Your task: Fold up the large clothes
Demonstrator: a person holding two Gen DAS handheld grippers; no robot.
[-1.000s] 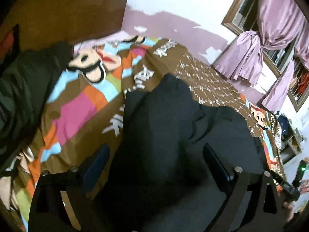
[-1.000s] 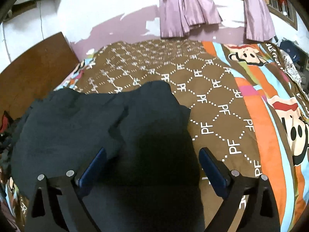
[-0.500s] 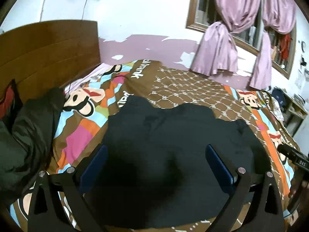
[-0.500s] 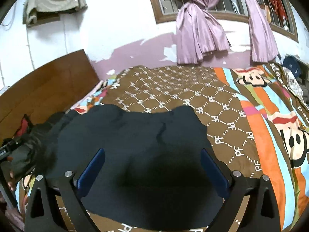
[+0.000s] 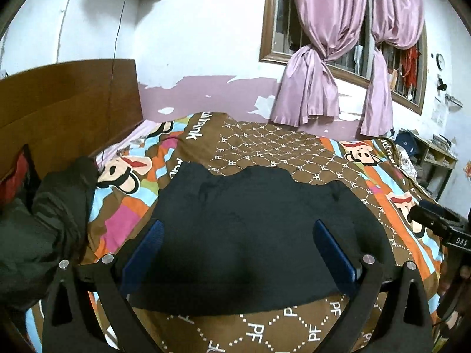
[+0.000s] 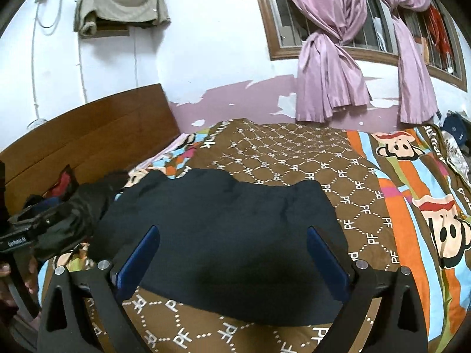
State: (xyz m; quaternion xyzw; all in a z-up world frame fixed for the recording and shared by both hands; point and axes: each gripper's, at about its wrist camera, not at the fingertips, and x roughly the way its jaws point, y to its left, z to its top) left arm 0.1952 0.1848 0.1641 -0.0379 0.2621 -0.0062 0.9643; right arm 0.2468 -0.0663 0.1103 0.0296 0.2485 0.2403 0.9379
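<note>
A large black garment point(image 5: 253, 220) lies folded flat on the patterned bed; it also shows in the right wrist view point(image 6: 229, 229). My left gripper point(image 5: 237, 245) is open and empty, raised above the garment's near half with its blue fingers point(image 5: 144, 250) spread wide. My right gripper point(image 6: 232, 250) is open and empty too, above the same garment, fingers point(image 6: 326, 253) apart. Neither touches the cloth. The right gripper's body shows at the right edge of the left wrist view point(image 5: 441, 226).
A dark green jacket point(image 5: 41, 229) is heaped at the bed's left by the wooden headboard point(image 5: 67, 103); it also shows in the right wrist view point(image 6: 67, 214). The cartoon bedspread point(image 6: 368, 194) stretches right. Purple curtains point(image 5: 318, 82) hang at the window behind. Shelves point(image 5: 435, 161) stand far right.
Both grippers have lifted and pulled back from the black garment, so more of the room and the whole garment show. Both stay open.
</note>
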